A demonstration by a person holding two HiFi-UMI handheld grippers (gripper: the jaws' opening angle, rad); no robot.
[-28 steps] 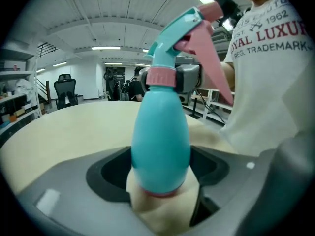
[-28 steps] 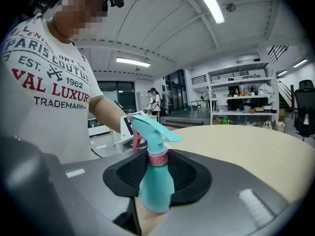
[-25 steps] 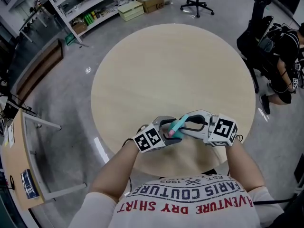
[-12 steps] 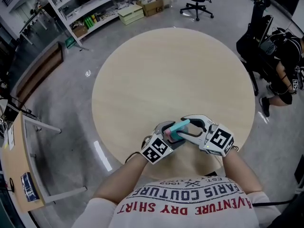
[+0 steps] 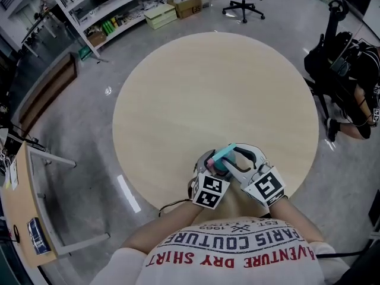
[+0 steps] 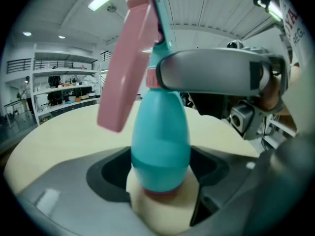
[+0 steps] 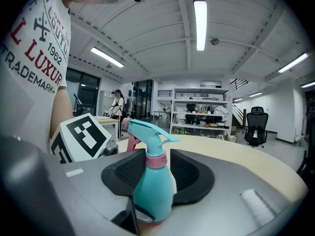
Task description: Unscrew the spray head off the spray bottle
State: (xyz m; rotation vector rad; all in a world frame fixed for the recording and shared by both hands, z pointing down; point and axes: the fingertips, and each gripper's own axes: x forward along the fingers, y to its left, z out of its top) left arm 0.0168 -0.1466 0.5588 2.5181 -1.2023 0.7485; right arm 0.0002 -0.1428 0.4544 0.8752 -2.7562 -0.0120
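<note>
head view: the teal spray bottle (image 5: pixel 223 154) is seen at the near edge of the round table (image 5: pixel 208 82), gripped from both sides just in front of the person's chest. the left gripper (image 5: pixel 209 164) is closed on it from the left and the right gripper (image 5: pixel 234 159) from the right, so that the two marker cubes sit side by side, almost touching.

in the left gripper view, the bottle's lower body is clamped between the left jaws, with its base close to the gripper's body. the pink trigger (image 6: pixel 125 68) is seen hanging down to the left. a grey finger (image 6: pixel 216 73) of the right gripper is laid across the neck at the height of the pink collar (image 6: pixel 151 77).

in the right gripper view, the bottle is pinched between the dark pads of the right jaws, around the collar and the top of the body. the spray head (image 7: pixel 145 131) is seated on the bottle, with its nozzle pointed right. shelves (image 7: pixel 197 117) are seen beyond the table.
</note>
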